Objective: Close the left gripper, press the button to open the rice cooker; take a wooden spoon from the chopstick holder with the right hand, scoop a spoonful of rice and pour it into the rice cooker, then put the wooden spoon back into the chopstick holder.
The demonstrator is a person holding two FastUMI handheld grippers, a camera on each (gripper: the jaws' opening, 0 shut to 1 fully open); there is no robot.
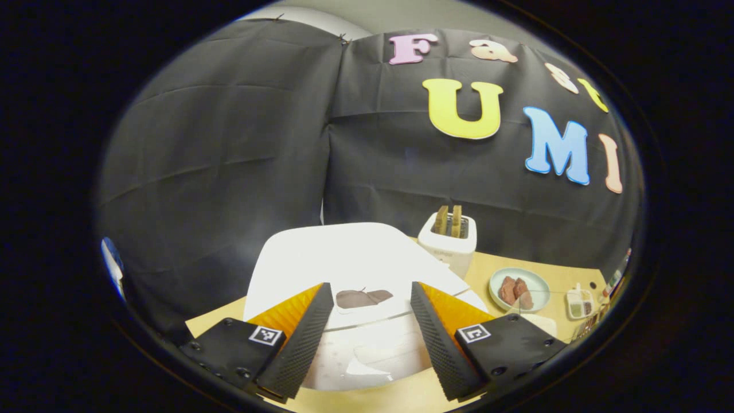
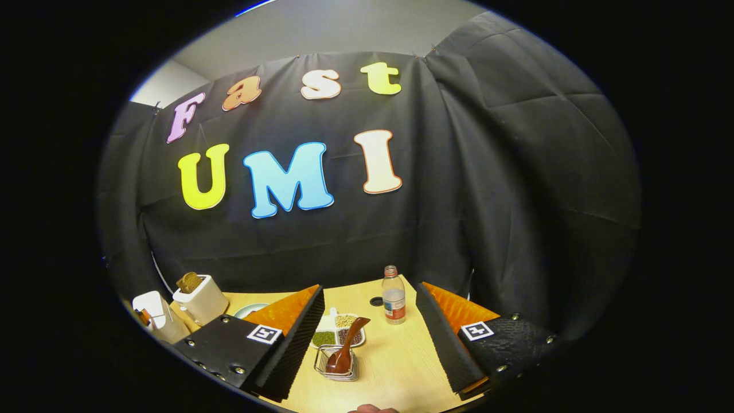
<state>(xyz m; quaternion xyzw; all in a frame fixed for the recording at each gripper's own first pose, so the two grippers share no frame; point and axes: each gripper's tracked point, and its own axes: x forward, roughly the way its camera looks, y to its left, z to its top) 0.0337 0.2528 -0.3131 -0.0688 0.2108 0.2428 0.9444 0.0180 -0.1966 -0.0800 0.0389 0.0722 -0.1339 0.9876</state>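
Observation:
The white rice cooker [image 1: 344, 258] sits close in front of my left gripper [image 1: 371, 287] with its lid down. A dark button patch [image 1: 363, 298] on the lid's front lies between the open fingers, which hold nothing. In the right gripper view the wooden spoon [image 2: 346, 350] stands bowl-down in a small wire chopstick holder [image 2: 335, 370] on the table. My right gripper [image 2: 370, 288] hangs open above and behind it, with nothing between its fingers. A white divided dish [image 2: 338, 330] with grains and beans lies just beyond the holder. The rice cooker [image 2: 150, 312] is at the far left.
A white toaster [image 1: 447, 244] with two slices stands behind the cooker, also seen as the toaster [image 2: 200, 299]. A plate with meat pieces [image 1: 519, 289] and the divided dish [image 1: 579, 304] lie to the right. A small bottle [image 2: 393, 295] stands at the back of the wooden table [image 2: 401, 355].

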